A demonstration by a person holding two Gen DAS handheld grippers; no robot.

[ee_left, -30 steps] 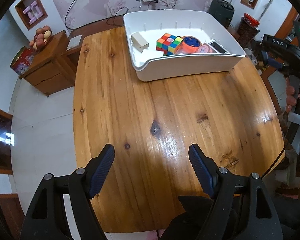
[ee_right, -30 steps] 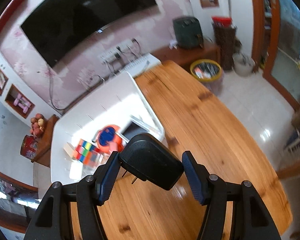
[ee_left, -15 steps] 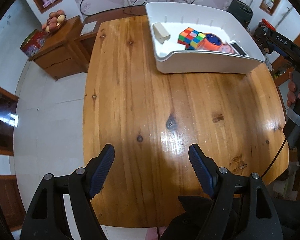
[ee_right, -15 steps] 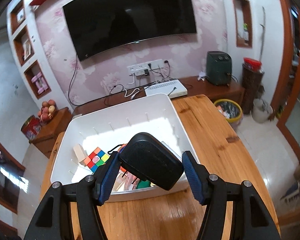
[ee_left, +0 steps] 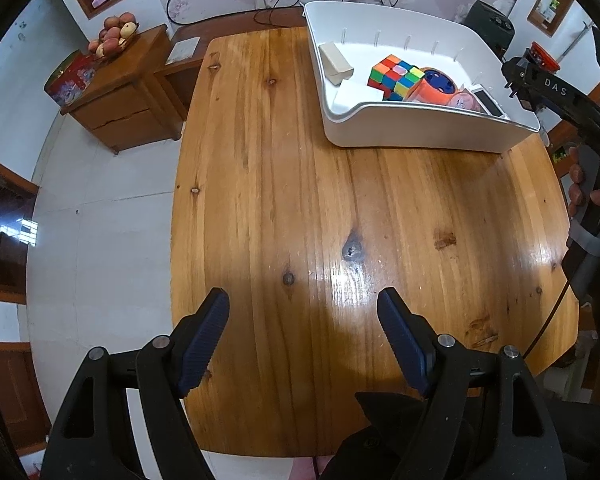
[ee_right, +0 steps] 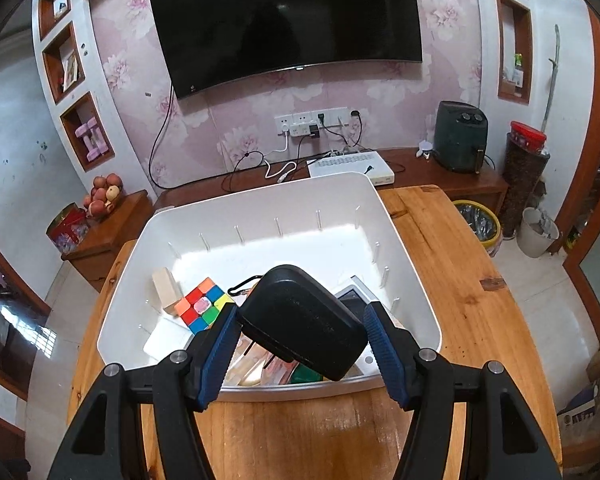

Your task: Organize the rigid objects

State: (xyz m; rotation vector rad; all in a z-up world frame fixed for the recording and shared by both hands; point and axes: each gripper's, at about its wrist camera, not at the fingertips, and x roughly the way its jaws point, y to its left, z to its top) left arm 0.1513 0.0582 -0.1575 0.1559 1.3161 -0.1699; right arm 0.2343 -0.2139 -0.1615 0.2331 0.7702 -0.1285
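Note:
A white bin (ee_right: 412, 280) stands at the far end of the wooden table (ee_left: 300, 200). It holds a colour cube (ee_right: 202, 304), a wooden block (ee_right: 166, 290), an orange and blue cup (ee_left: 434, 88) and a phone (ee_left: 486, 98). My right gripper (ee_right: 300, 340) is shut on a black power adapter (ee_right: 304, 320) and holds it above the bin's near edge. In the left wrist view the right gripper (ee_left: 516, 80) shows beside the bin (ee_left: 420, 136). My left gripper (ee_left: 304, 340) is open and empty above the table's near part.
A low wooden cabinet (ee_left: 120, 92) with fruit and a red tin stands left of the table. Behind the bin there is a wall shelf with a white router (ee_right: 352, 164), cables and a black appliance (ee_right: 460, 142). A yellow-rimmed waste bin (ee_right: 478, 222) stands on the floor to the right.
My right gripper has swung toward the bin with the adapter and now faces it squarely from above its near edge. My left gripper has drawn back and to the left from the bin.

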